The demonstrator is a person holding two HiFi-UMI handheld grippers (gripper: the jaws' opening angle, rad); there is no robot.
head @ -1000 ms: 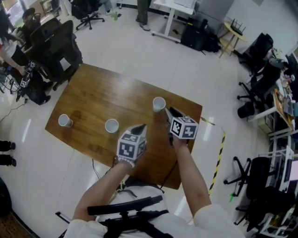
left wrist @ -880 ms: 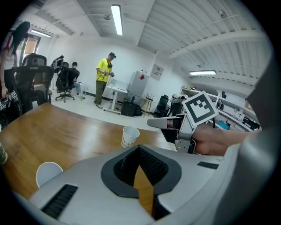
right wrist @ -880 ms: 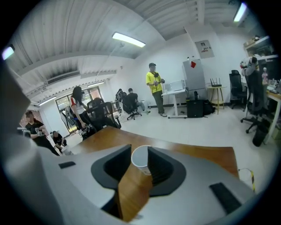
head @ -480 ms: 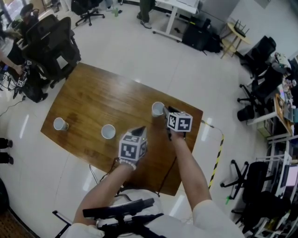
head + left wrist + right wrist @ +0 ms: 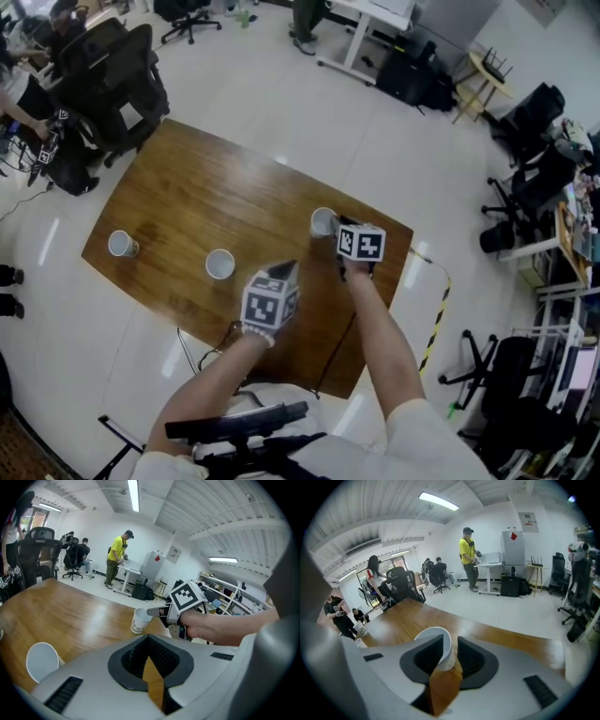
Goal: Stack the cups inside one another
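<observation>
Three white paper cups stand upright on the brown wooden table (image 5: 187,197): one at the left end (image 5: 120,244), one in the middle (image 5: 219,263), one at the right (image 5: 322,222). My right gripper (image 5: 335,226) is down at the right cup (image 5: 440,645), whose side wall stands between the jaws. They have just been closing, and a thin gap still shows at the right pad (image 5: 471,660). From the left gripper view, a right finger sits at that cup's (image 5: 139,620) rim. My left gripper (image 5: 287,269) hovers shut and empty over the table, right of the middle cup (image 5: 42,660).
Black office chairs (image 5: 112,70) and seated people crowd the table's far left corner. A person in yellow (image 5: 467,550) stands by a white desk (image 5: 366,14) beyond. Black-and-yellow tape (image 5: 438,314) marks the floor right of the table. More chairs (image 5: 525,159) stand at the right.
My right gripper has dropped toward the right cup and narrowed its jaws beside the cup's wall. The left gripper has sunk a little. The cups have not moved.
</observation>
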